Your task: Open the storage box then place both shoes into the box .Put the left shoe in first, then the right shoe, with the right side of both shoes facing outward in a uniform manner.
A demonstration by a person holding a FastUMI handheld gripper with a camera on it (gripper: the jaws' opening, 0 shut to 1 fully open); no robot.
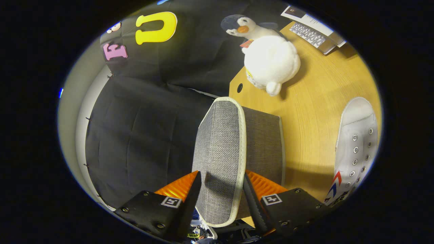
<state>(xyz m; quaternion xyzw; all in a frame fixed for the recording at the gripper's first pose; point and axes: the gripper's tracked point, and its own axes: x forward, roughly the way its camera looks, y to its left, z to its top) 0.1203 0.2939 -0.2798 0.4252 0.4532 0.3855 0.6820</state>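
The grey fabric lid (220,135) of the storage box, edged with pale piping, stands raised on edge between my fingers. My gripper (221,174) is shut on it, one finger pressing each face of the lid near its lower part. Behind the lid is the box's grey fabric body (266,145), resting on the wooden table (315,112). A white lace-up canvas shoe (356,149) with metal eyelets and a red and blue mark lies on the table beyond the box, apart from it. The inside of the box is hidden by the lid.
A white plush penguin (271,57) with a dark head stands on the table past the box. A flat patterned item and papers (312,30) lie at the table's far end. The black booth cloth (145,128) hangs beside the table edge.
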